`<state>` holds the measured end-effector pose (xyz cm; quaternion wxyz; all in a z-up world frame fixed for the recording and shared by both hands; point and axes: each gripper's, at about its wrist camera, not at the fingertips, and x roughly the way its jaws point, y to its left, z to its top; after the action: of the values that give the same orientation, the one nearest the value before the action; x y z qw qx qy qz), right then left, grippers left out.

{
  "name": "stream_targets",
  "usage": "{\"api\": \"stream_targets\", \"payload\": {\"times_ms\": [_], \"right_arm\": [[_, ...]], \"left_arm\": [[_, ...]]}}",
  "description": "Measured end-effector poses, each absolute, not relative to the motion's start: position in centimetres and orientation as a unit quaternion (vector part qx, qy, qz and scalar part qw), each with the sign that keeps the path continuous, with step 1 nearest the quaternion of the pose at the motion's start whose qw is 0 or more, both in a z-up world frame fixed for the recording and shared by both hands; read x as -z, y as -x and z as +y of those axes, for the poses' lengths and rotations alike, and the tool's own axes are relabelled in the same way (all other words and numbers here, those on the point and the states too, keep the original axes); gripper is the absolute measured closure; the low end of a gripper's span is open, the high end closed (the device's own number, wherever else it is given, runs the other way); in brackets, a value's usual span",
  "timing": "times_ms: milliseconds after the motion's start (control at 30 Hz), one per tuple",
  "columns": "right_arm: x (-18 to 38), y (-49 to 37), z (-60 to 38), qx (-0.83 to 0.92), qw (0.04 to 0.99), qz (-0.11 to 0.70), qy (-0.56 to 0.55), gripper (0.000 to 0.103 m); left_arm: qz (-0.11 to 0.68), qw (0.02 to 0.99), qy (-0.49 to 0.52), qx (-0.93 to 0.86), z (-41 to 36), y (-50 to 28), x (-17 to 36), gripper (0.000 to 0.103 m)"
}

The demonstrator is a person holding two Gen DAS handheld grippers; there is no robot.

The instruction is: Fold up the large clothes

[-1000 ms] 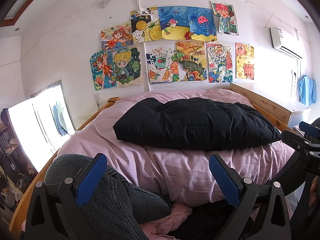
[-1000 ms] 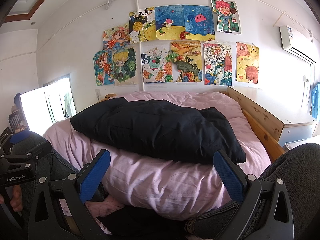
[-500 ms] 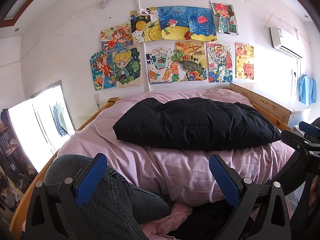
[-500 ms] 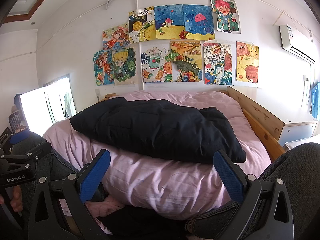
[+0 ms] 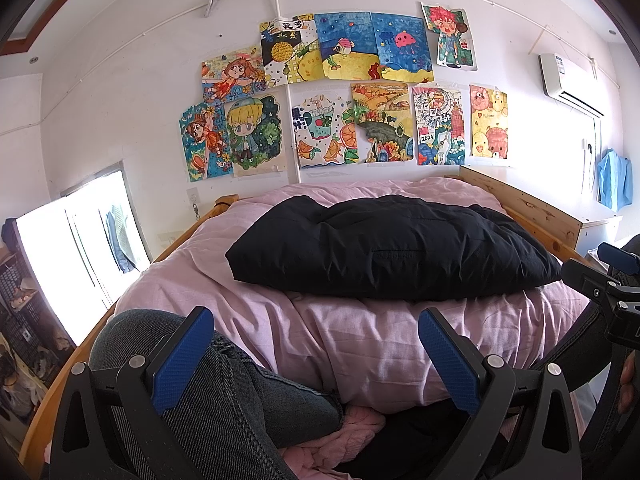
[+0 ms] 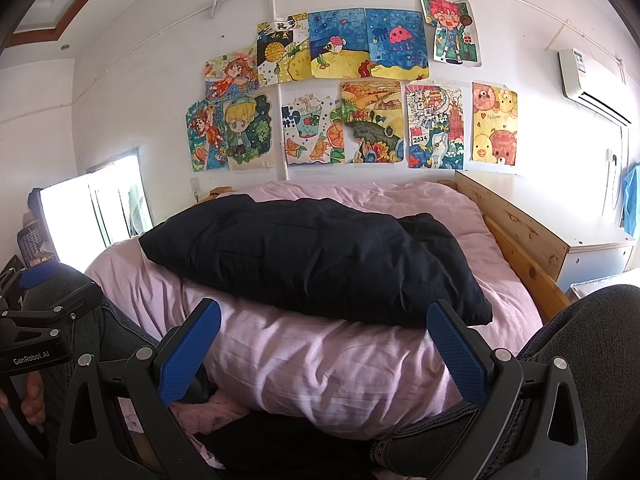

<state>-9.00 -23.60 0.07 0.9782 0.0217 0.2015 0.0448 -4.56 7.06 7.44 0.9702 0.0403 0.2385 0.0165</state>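
Left hand-held gripper: hovering low at the near end of the bed, jaws spread wide, blue pads gripping nothing. Right hand-held gripper: likewise hovering with jaws wide apart and holding nothing, blue pads well clear of any cloth.

Ahead of and above both: folded black padded garment, lying as a thick, puffy bundle across the pink duvet, well apart from the fingertips of either one. Seen from the right wrist, the same black padded garment stretching from ahead-left to just beyond the right pad, one corner overhanging the bulge of the pink duvet.

Below the left one: knee in dark jeans, passing under the left pad. Beside the right one, to its right: the other dark-trousered leg.

Far ahead, beyond the garment: children's drawings hanging on the white wall. Ahead-right: wooden bed frame running along the duvet edge, with an air conditioner high on the wall. Ahead-left: bright window.
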Motion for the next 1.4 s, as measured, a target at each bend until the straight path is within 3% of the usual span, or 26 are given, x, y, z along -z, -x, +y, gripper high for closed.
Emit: {"api": "stream_targets", "payload": {"times_ms": [1400], "right_arm": [[0.0,9.0,-23.4,-0.043,0.978,0.203,-0.023,0.002]], "left_arm": [[0.228,0.971,-0.068,-0.026,8.9,4.4,-7.4,0.000]]}}
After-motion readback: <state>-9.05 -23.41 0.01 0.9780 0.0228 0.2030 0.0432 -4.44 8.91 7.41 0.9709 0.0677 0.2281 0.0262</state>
